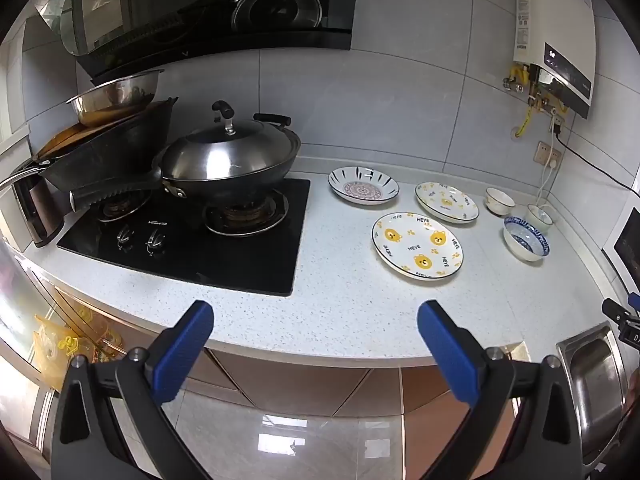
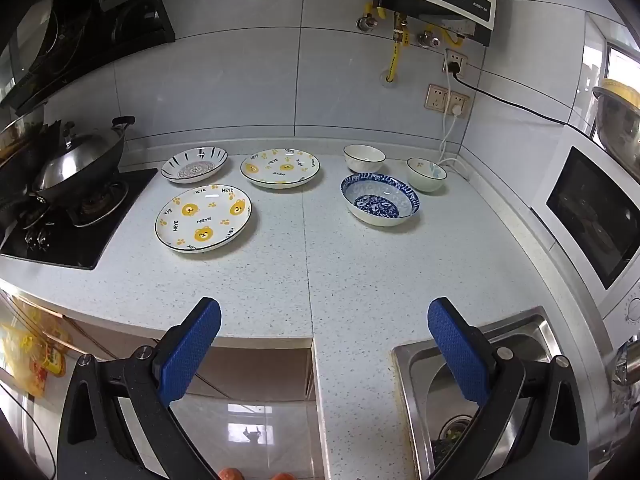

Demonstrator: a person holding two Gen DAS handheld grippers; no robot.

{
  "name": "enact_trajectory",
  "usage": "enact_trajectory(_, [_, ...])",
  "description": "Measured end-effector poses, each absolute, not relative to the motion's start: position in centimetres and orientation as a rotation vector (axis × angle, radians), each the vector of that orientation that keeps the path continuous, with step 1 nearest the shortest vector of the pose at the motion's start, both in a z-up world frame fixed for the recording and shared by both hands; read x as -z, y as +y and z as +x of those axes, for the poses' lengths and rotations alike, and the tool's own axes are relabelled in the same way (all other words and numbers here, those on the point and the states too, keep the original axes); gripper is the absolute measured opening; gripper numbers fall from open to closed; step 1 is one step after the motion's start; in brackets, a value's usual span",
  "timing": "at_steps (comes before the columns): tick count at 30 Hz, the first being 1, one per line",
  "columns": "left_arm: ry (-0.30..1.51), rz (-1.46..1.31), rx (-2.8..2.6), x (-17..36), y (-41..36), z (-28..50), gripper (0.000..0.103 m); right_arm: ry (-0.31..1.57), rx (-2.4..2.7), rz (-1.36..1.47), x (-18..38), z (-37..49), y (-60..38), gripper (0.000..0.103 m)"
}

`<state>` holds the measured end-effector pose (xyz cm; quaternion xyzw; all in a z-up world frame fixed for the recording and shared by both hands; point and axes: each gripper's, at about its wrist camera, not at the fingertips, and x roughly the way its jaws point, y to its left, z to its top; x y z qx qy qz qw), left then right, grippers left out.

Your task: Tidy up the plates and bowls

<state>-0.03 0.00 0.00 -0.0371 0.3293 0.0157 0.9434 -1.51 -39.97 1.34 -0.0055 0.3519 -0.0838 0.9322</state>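
Three plates lie on the speckled white counter (image 2: 280, 280): a large bear-print plate (image 2: 203, 218) (image 1: 417, 245), a smaller bear-print plate (image 2: 280, 168) (image 1: 447, 201), and a black-striped plate with a pink centre (image 2: 194, 165) (image 1: 363, 185). To their right stand a blue-patterned bowl (image 2: 380, 199) (image 1: 526, 239) and two small white bowls (image 2: 364, 157) (image 2: 426, 174). My left gripper (image 1: 316, 316) and right gripper (image 2: 325, 314) both hover open and empty over the counter's front edge, well short of the dishes.
A black gas hob (image 1: 192, 236) with a lidded wok (image 1: 228, 156) and stacked pans (image 1: 116, 128) fills the left. A steel sink (image 2: 472, 392) is at the front right, a microwave (image 2: 596, 212) along the right wall. Cables and sockets (image 2: 448, 98) hang behind the bowls.
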Motion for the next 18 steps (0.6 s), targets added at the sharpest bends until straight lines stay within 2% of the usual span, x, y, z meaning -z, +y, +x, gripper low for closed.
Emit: enact_trajectory(18, [0.682,-0.074,-0.037,0.3,-0.5,-0.4,0.103,0.724,0.171,-0.015,-1.1,-1.5,-40.3,0.102])
